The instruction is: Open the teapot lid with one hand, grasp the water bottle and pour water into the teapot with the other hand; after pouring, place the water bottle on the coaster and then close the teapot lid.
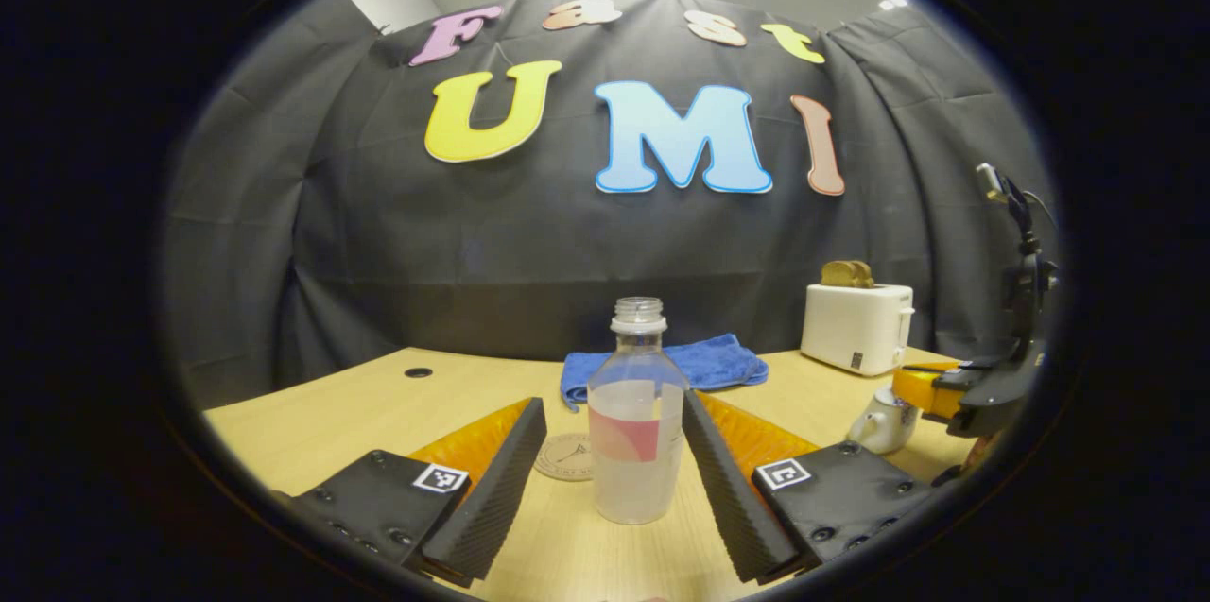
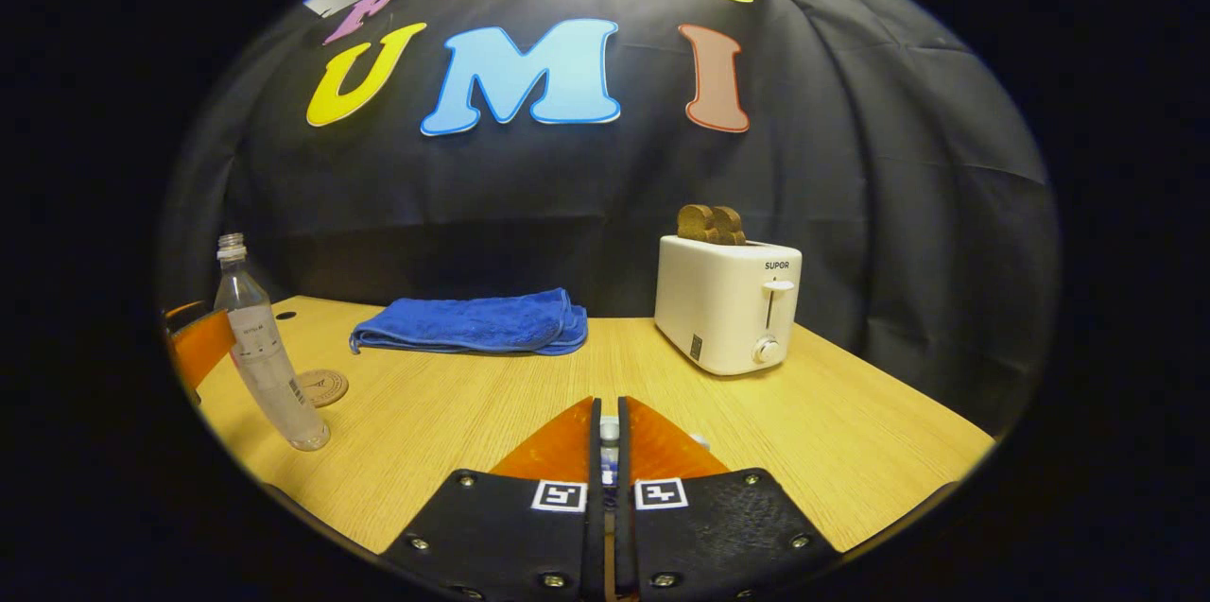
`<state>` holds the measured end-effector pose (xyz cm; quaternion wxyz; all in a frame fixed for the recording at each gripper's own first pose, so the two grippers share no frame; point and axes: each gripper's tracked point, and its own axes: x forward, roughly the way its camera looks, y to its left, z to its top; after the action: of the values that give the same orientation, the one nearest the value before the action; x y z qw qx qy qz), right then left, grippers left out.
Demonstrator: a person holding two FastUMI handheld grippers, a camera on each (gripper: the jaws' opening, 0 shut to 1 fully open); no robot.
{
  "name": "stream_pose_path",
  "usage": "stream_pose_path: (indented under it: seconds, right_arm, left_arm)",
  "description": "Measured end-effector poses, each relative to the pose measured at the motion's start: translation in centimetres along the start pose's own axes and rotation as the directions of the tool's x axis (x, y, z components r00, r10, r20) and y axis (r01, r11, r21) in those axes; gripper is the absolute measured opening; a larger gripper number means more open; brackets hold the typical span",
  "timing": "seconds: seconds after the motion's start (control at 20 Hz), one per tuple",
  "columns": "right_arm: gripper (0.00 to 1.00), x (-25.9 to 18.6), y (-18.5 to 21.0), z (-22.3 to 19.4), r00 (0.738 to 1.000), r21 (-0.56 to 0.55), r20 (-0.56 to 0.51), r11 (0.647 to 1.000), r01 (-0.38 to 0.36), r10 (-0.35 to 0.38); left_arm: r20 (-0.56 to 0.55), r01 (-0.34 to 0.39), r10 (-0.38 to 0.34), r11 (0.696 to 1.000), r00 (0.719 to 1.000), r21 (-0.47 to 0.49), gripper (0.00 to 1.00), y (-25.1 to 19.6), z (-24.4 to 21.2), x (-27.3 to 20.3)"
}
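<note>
An uncapped clear water bottle (image 1: 635, 413), partly filled, stands upright on the wooden table (image 1: 312, 422). My left gripper (image 1: 613, 405) is open around it; the right finger sits close against the bottle and the left finger stands apart. A round coaster (image 1: 565, 456) lies just behind the bottle. The white teapot (image 1: 882, 422) stands at the right, with my right gripper (image 1: 922, 391) at its top. In the right gripper view my right gripper (image 2: 610, 411) is shut on a small white knob (image 2: 610, 437), the teapot lid's. The bottle (image 2: 269, 347) and coaster (image 2: 321, 387) show at the far left there.
A white toaster (image 2: 728, 304) holding bread stands at the back right. A folded blue towel (image 2: 477, 323) lies at the back middle. A cable hole (image 1: 418, 372) marks the table's far left. A black stand (image 1: 1026, 281) rises at the right edge.
</note>
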<state>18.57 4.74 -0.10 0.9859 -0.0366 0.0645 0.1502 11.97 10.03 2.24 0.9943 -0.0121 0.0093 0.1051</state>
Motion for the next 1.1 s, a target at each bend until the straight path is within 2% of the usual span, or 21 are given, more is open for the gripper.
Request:
stream_pose_path:
  seconds: [0.3,0.45,0.7,0.9,1.1]
  right_arm:
    - [0.04,-0.8,0.5,1.0,0.999,-0.023,0.036,1.0,-0.02,0.021]
    - [0.04,-1.9,1.2,1.8,0.996,-0.001,0.063,0.998,-0.055,0.055]
    - [0.04,-3.1,2.1,2.3,0.992,-0.025,0.092,0.996,-0.081,0.083]
    - [0.04,-3.5,3.1,2.1,0.989,-0.028,0.09,0.993,-0.115,0.117]
    - [0.04,-4.0,4.1,2.5,0.984,-0.042,0.102,0.989,-0.144,0.148]
  left_arm:
    - [0.003,0.002,-0.002,1.0,1.0,-0.006,1.0,-0.1,-0.1,0.3]
    - [0.009,0.0,0.0,1.0,1.0,-0.005,1.0,-0.2,-0.1,0.7]
    - [-0.009,0.021,-0.021,1.0,1.0,0.011,1.0,-1.6,-0.9,1.7]
    - [-0.005,-0.006,0.006,1.0,1.0,0.019,1.0,-1.5,-1.2,3.1]
    - [-0.061,-0.007,0.006,1.0,0.998,-0.015,1.0,-1.8,-3.4,4.9]
